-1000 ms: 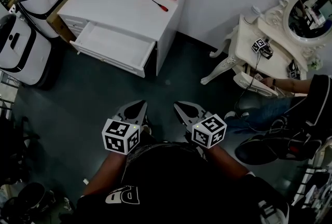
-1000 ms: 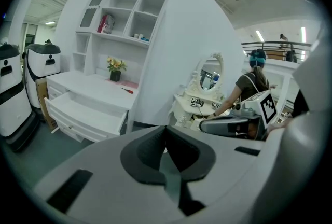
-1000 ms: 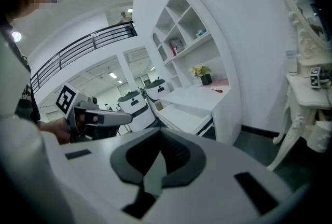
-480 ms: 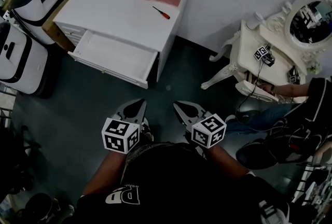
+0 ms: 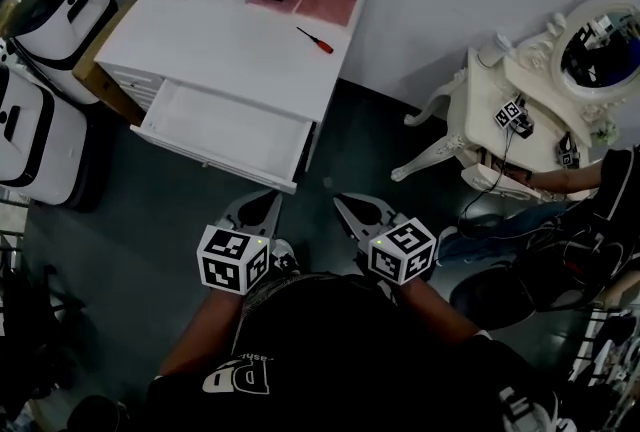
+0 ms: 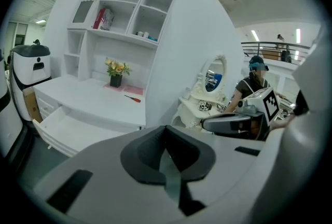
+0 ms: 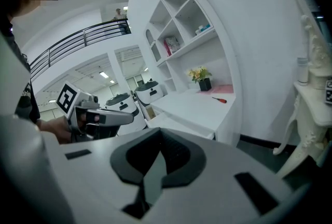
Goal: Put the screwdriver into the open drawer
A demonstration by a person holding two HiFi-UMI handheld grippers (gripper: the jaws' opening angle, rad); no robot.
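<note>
Red-handled screwdriver on desk; drawer open

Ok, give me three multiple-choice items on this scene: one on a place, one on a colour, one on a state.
1. The screwdriver lies: A in the drawer; B on the desk top; C in a toolbox.
2. Its handle is: A red; B blue; C yellow.
3. The right gripper is: A open; B shut on the screwdriver; C shut, empty.
Key: 1 B, near the pink mat, the drawer bare; 2 A, red shows in the head view; 3 C, its jaws meet on nothing.
</note>
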